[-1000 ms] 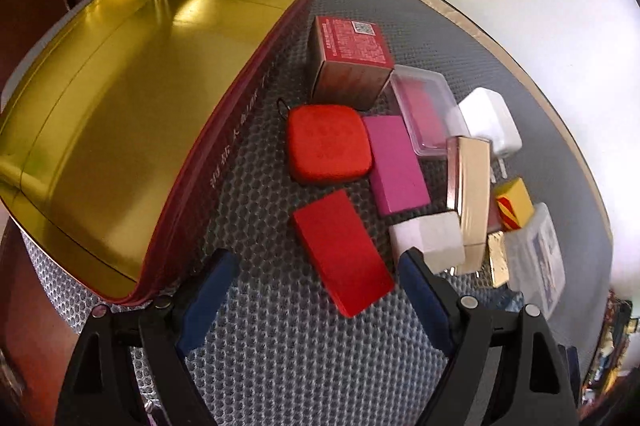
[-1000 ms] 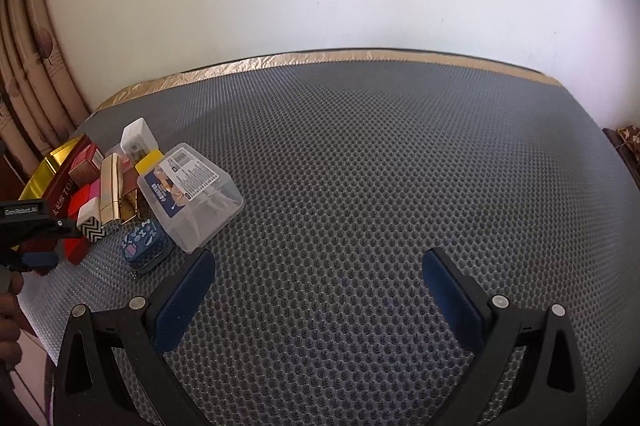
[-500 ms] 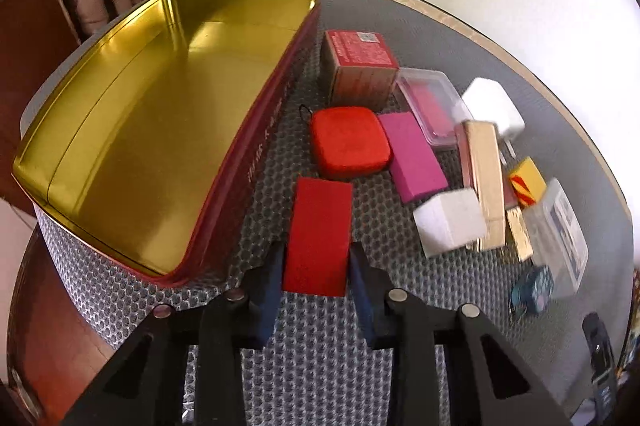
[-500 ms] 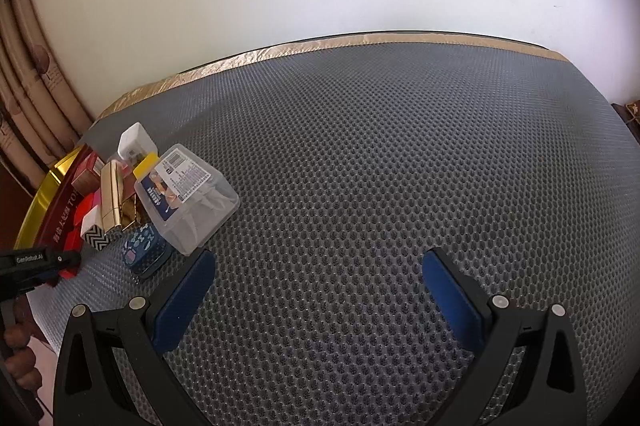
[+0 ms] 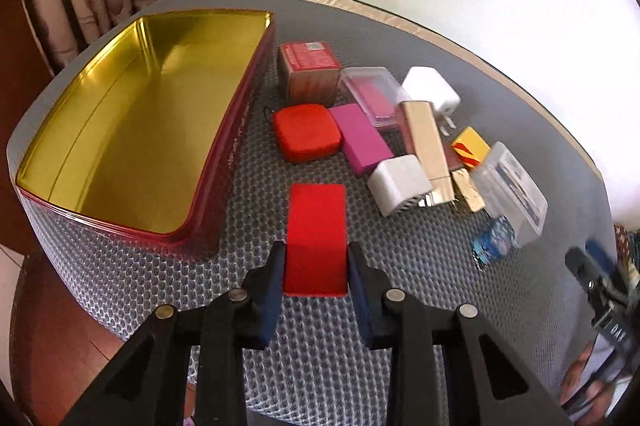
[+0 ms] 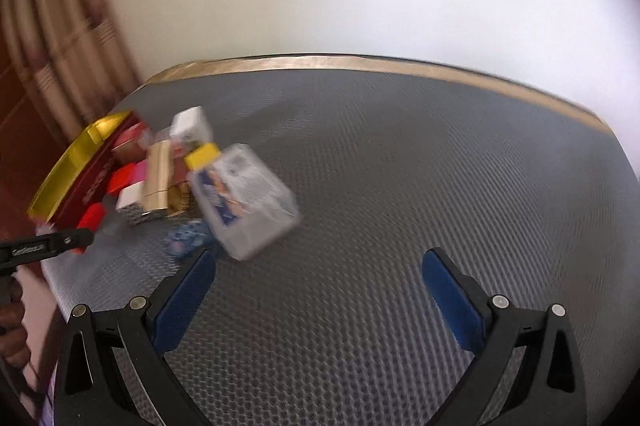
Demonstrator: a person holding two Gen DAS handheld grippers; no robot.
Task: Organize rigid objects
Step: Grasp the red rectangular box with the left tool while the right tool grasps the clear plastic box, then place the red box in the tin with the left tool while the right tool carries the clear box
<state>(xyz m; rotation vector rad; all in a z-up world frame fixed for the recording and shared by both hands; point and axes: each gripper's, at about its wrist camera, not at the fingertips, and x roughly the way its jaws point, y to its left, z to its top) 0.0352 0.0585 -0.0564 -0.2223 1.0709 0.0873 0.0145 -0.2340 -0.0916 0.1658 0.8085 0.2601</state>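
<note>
One big gold tin [image 5: 132, 146] sits open on our table [image 5: 400, 326], and everything else lies to its right. Nearest it is our left claw [image 5: 316, 266], pinched shut on the near end of the red box [image 5: 316, 226], just right of the tin's near corner. Farther right lies a heap of small boxes, the clear case [image 5: 510, 188] at its far edge. Our right claw [image 6: 320, 298] hangs wide open and holds nothing, well right of the tin.
</note>
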